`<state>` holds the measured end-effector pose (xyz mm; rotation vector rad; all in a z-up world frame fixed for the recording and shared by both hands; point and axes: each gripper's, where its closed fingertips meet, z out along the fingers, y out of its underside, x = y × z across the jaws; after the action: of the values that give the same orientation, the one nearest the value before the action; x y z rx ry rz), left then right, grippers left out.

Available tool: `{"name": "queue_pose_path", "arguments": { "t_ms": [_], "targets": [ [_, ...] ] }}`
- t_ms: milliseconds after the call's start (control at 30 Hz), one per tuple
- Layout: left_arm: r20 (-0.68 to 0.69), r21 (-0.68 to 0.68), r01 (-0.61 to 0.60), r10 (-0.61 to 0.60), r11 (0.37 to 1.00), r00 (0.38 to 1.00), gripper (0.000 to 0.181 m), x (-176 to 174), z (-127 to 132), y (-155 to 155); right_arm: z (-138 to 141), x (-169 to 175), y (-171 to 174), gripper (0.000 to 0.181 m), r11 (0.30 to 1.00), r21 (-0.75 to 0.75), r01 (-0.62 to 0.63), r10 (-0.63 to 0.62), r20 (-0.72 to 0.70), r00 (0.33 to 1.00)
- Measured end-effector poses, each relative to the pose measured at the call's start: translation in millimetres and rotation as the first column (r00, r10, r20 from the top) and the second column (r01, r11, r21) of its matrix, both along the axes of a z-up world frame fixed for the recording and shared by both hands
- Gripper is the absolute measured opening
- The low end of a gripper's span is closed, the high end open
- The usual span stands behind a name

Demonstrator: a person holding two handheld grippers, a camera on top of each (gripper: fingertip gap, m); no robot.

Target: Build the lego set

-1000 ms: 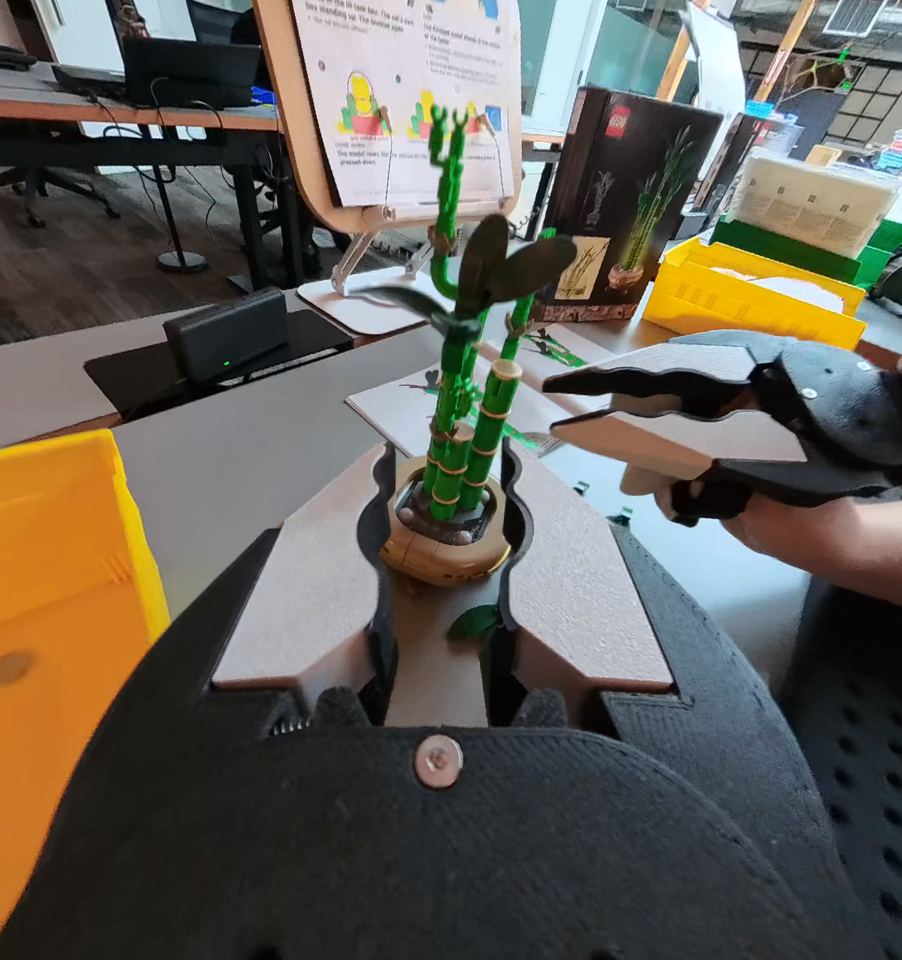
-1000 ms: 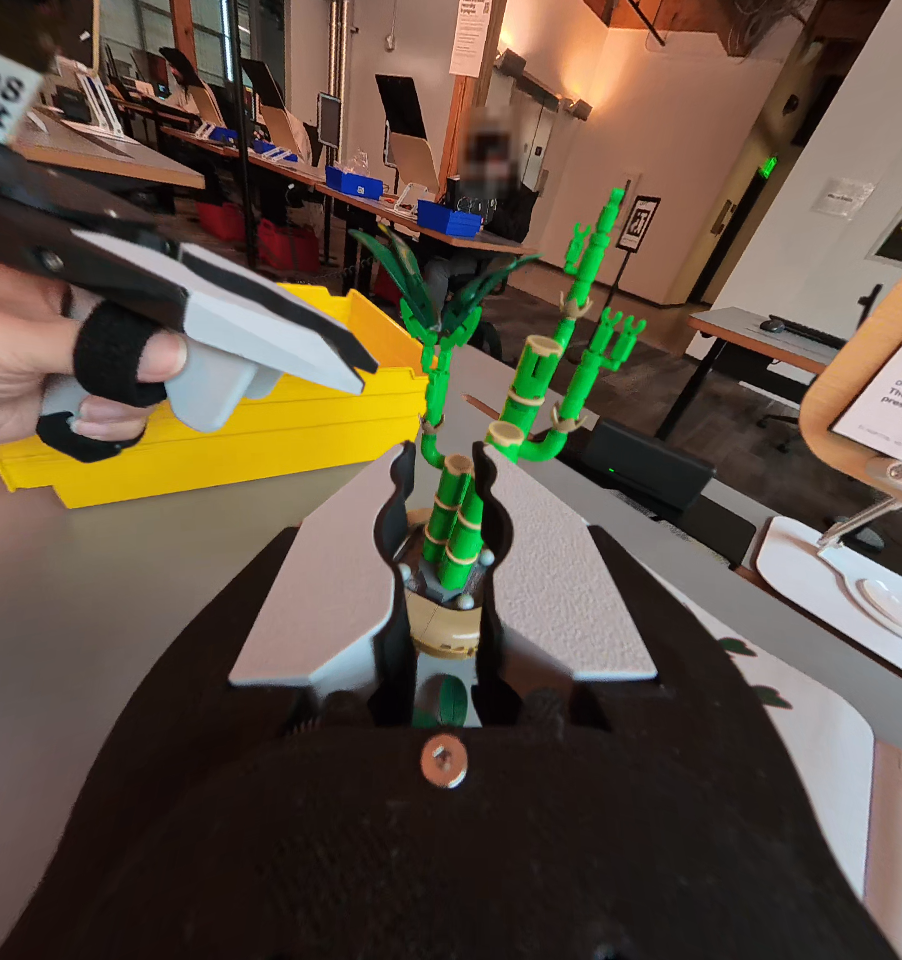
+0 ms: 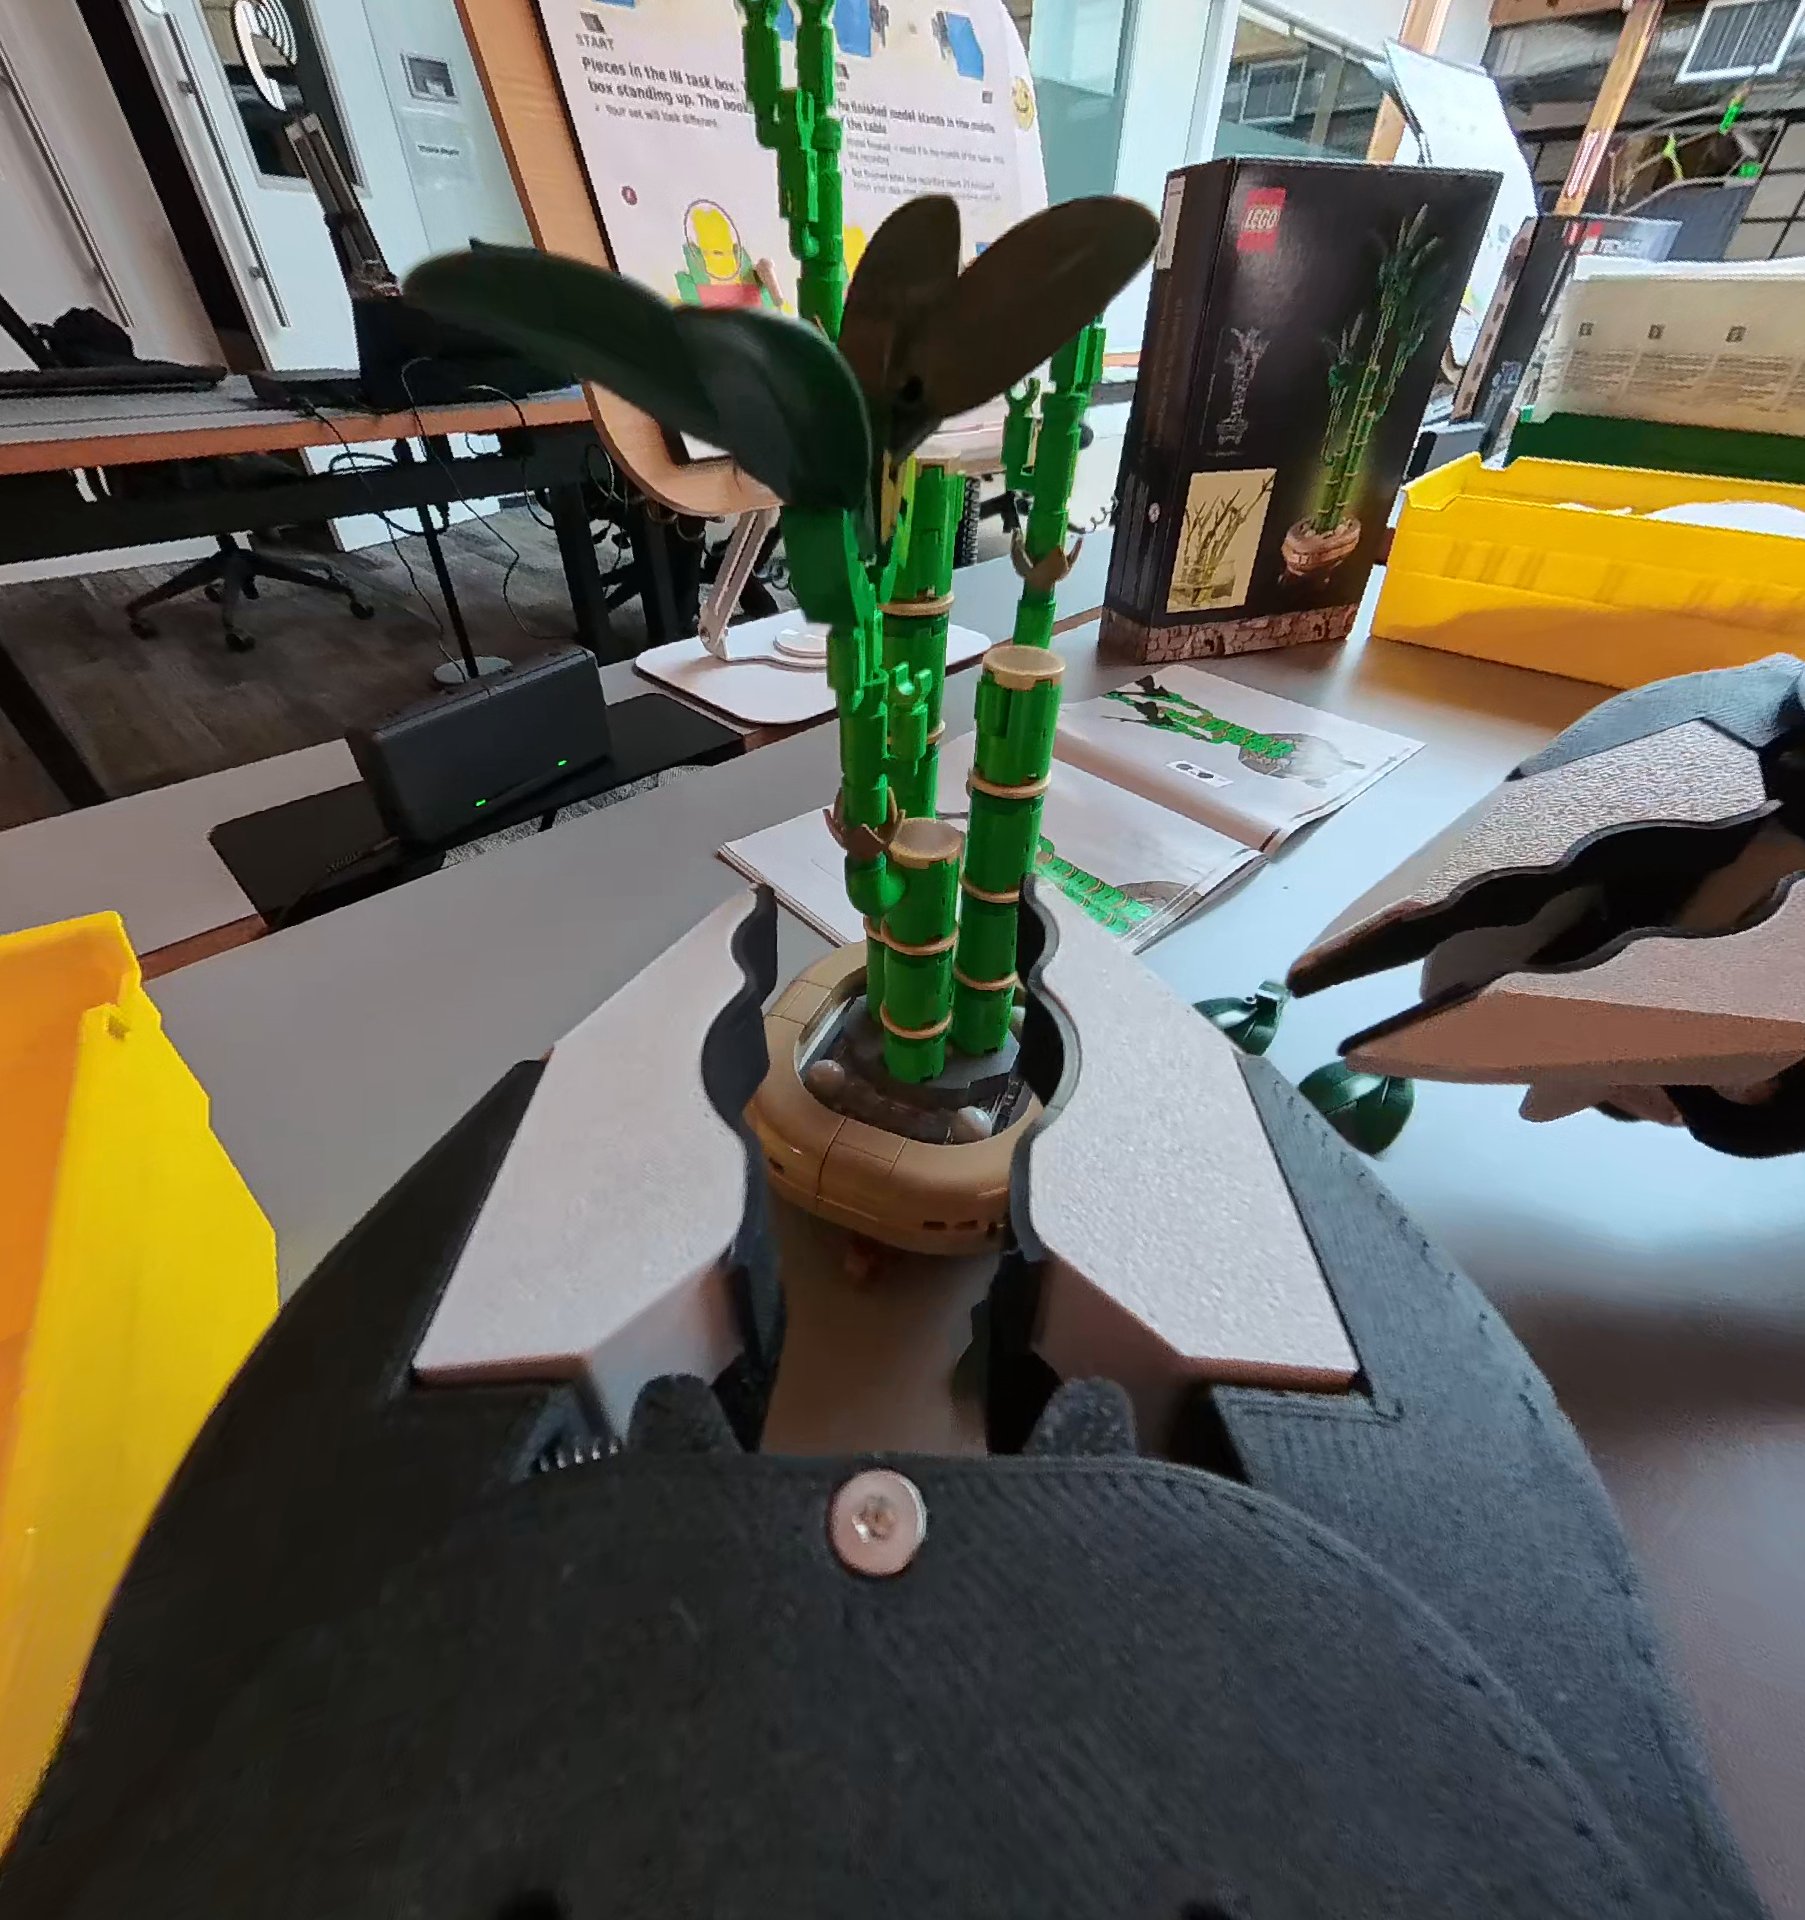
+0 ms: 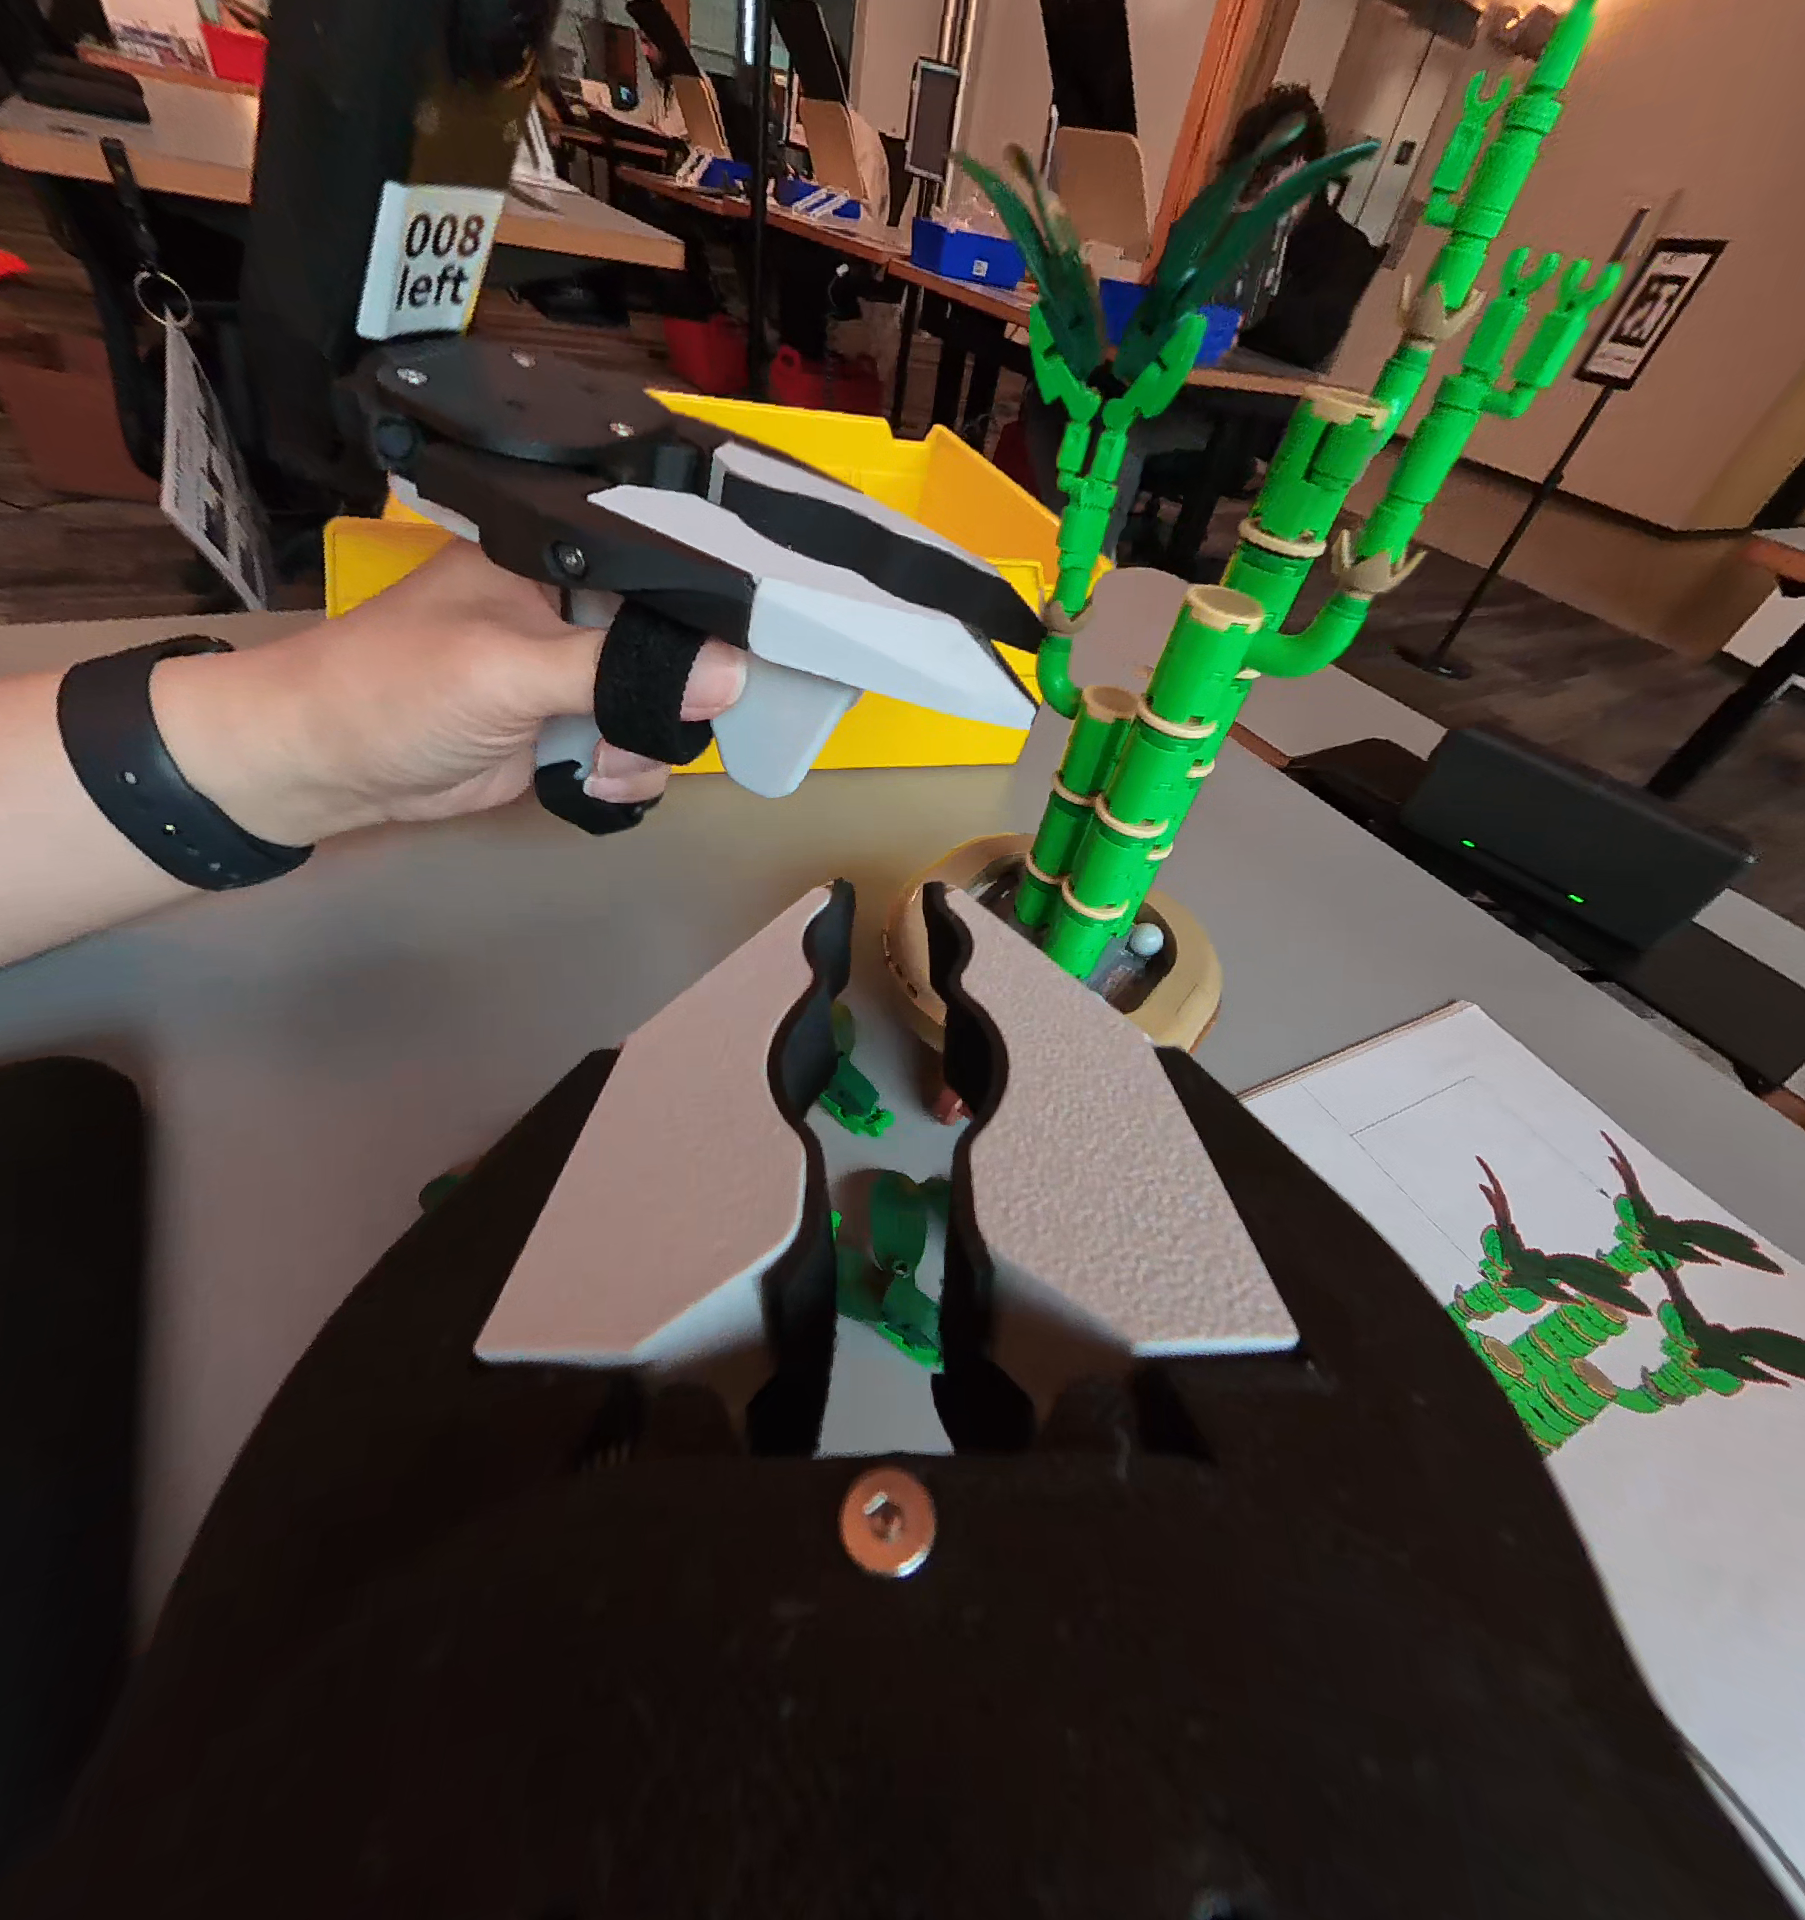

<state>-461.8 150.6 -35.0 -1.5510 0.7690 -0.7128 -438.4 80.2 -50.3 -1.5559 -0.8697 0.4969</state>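
A green bamboo model (image 3: pixel 991 862) stands upright in a round tan pot (image 3: pixel 877 1174) on the grey table, with dark leaves at the top. My left gripper (image 3: pixel 887 914) is open and empty, its fingers framing the pot and lower stems. In the right wrist view the left gripper (image 4: pixel 1033 665) hangs above the table, its tips beside a thin stem of the model (image 4: pixel 1137 758). My right gripper (image 4: pixel 887 899) is empty with a narrow gap, just short of the pot (image 4: pixel 1189 987). It hovers low over loose dark green leaf pieces (image 4: pixel 898 1226), which also show in the left wrist view (image 3: pixel 1355 1101).
An open instruction booklet (image 3: pixel 1220 769) lies behind the model. A yellow bin (image 3: pixel 46 1247) stands at the near left, another (image 3: pixel 1604 582) at the back right beside the set's dark box (image 3: pixel 1293 416). A black device (image 3: pixel 482 748) sits at the table's far edge. The right gripper is farther from the black device (image 3: pixel 482 748), some 40 cm, than the left, some 30 cm. It turns up in the right wrist view (image 4: pixel 1526 815) as well.
My right gripper has pulled back from around the stems and now sits lower, over the loose leaf pieces. My left gripper has moved in closer to the model.
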Motion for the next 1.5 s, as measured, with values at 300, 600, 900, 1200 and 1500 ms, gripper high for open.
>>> {"name": "queue_pose_path", "arguments": {
  "t_ms": [300,600,900,1200,1500],
  "targets": [
    [0.037,-0.022,0.012,-0.012,1.0,0.999,0.045,3,2,-2,3,1,9,0.011,0.998,0.055,0.006,-0.008,0.038,0.999],
    [0.12,0.019,-0.03,0.028,0.999,0.992,0.045,-12,22,0,-32,1,-24,0.02,0.954,-0.117,-0.275,0.295,0.234,0.926],
    [0.141,0.003,-0.041,0.04,0.999,0.989,0.044,-18,21,4,-90,-18,-83,0.026,0.784,-0.423,-0.454,0.586,0.263,0.766],
    [0.152,-0.033,-0.01,0.015,0.999,0.988,0.05,-15,20,3,-104,-15,-82,0.007,0.751,-0.486,-0.447,0.611,0.253,0.75],
    [0.219,-0.083,0.023,-0.004,0.996,0.976,0.057,-25,24,4,-62,-1,-73,0.006,0.831,-0.233,-0.505,0.557,0.357,0.75]
  ]
}}
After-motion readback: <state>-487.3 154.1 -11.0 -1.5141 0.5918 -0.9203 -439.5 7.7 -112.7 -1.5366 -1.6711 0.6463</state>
